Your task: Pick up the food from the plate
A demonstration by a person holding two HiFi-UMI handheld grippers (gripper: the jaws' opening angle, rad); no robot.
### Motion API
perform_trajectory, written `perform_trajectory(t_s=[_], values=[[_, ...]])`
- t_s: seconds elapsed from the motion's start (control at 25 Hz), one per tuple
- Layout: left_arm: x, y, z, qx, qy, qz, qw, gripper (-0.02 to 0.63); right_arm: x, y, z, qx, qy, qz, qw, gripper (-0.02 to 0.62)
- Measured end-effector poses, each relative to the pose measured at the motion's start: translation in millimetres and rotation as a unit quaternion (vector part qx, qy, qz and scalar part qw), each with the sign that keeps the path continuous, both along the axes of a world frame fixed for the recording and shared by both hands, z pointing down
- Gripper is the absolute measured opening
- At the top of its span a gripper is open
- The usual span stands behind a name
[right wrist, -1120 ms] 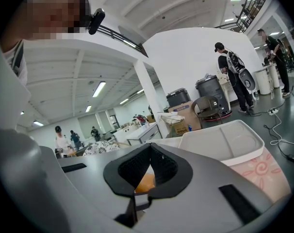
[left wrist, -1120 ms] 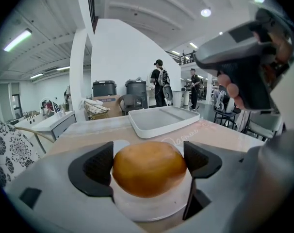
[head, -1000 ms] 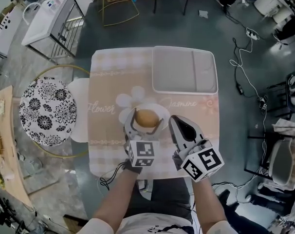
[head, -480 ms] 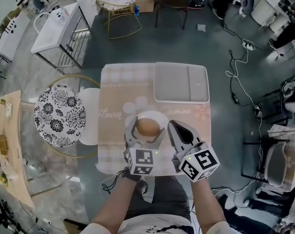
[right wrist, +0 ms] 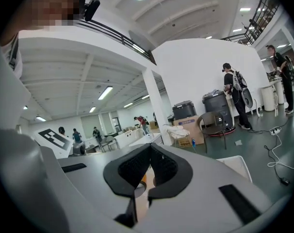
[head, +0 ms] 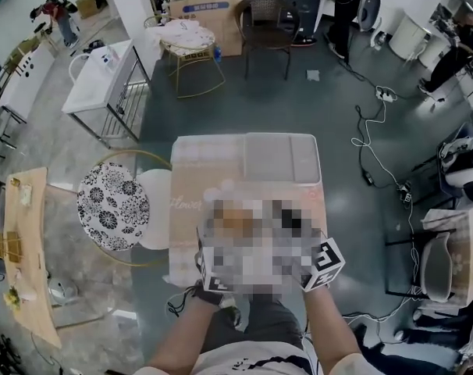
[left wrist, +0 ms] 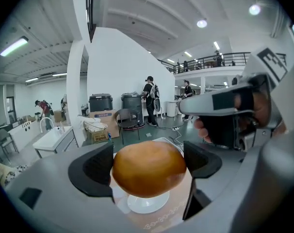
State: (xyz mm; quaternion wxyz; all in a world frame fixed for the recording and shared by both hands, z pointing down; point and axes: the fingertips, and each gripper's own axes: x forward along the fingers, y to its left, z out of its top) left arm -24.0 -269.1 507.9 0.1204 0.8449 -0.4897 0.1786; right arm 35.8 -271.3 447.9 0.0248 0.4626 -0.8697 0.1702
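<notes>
Two jaws of the left gripper [left wrist: 148,165] press against the sides of a round golden bun [left wrist: 149,171], holding it over a white plate [left wrist: 147,204] on the patterned table [head: 213,156]. I cannot tell whether the bun touches the plate. The right gripper [right wrist: 149,171], just beside the left, has its jaws together on nothing. A grey tray [head: 282,156] lies at the table's far side.

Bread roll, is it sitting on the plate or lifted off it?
Lifted off: the left gripper is shut on the bread roll, and the white plate shows apart below it.
</notes>
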Motion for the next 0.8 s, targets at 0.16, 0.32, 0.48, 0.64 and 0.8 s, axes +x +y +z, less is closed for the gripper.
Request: perform_trajectory(t_s=[0.16,0.32,0.48,0.64,0.8], values=[[-5,2,-30,0.012,0.0,0.007,0.9999,0.442,-3,1,-24,0.013,-0.001,0.005,1.0,0.014],[-5,9,-56,0.014,0.0,0.016,0.9998,0.442,-3,2,-45,0.019,0.004,0.011,1.0,0.014],[0,19,-81,0.02,0.0,0.028,0.9994,0.442,-3,6,-63,0.029,0.006,0.007,1.0,0.014],[-4,29,-98,0.023,-0.003,0.033,0.9992,0.442,-8,12,-78,0.041,0.011,0.005,0.999,0.014],[-7,34,-117,0.033,0.004,0.033,0.9989,0.442,-8,14,-89,0.047,0.014,0.006,0.999,0.014]])
